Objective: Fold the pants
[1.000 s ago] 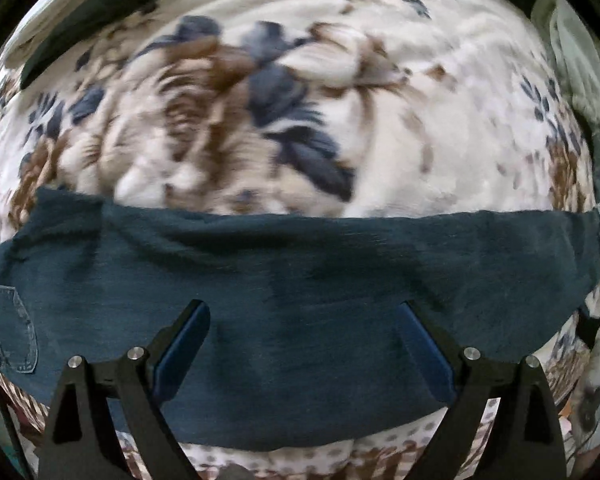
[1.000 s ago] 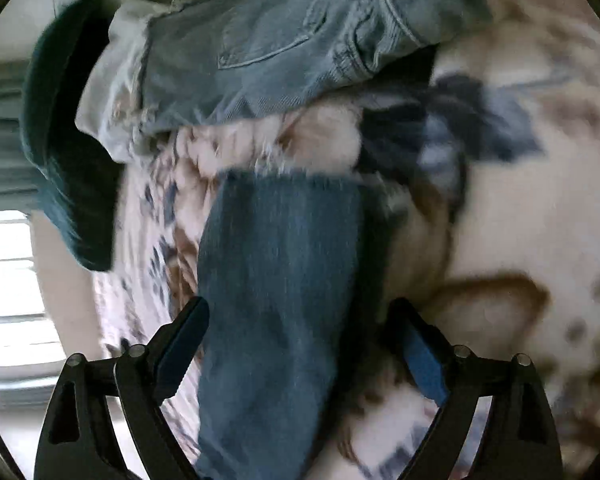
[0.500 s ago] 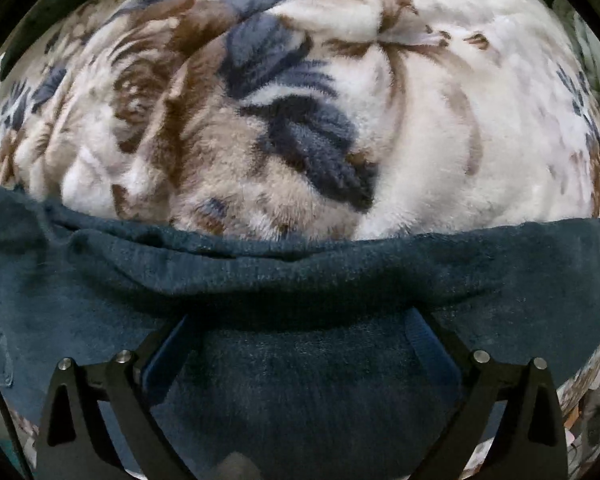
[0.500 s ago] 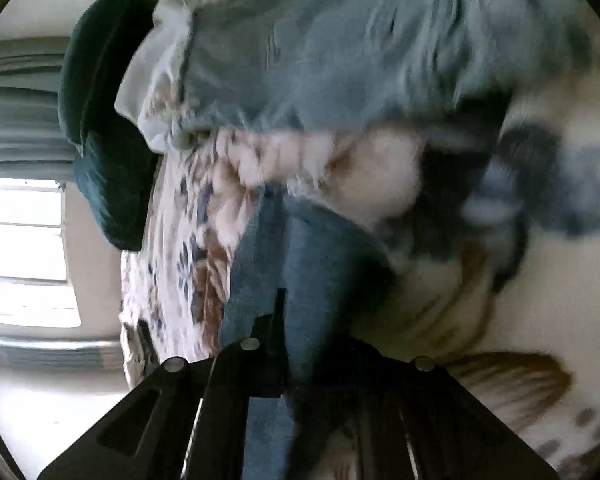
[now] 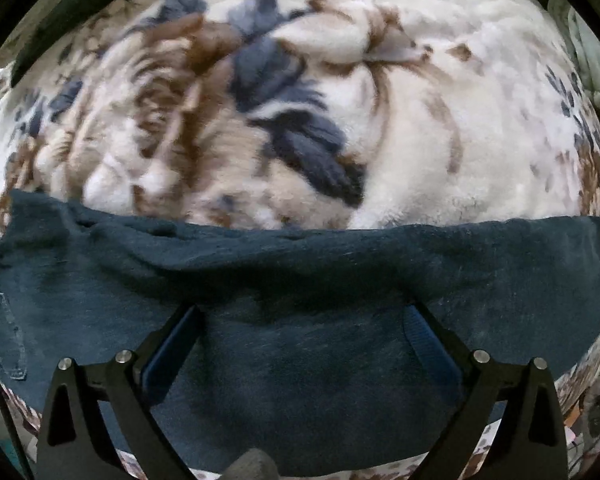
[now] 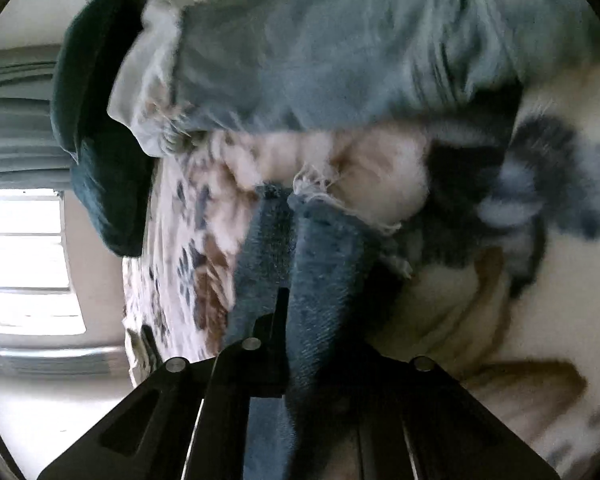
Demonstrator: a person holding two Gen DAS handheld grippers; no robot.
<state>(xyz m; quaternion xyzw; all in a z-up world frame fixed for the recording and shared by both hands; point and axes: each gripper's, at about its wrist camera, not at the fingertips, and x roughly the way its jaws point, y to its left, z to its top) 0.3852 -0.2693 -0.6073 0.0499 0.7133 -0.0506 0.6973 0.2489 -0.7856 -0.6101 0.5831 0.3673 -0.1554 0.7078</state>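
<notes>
While our left gripper [image 5: 300, 344] hangs wide open over the dark blue denim pants [image 5: 300, 280] stretched across the cream, brown and navy floral plush blanket [image 5: 420, 128], our right gripper [image 6: 296, 320] is clamped on their frayed leg hem [image 6: 320, 248]. Pale blue jeans [image 6: 340, 52] lie beyond.

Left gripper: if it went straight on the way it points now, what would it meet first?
The left gripper is open over the dark blue pants; it would likely press into that cloth first, with the floral blanket beyond. Depth is unclear.
</notes>
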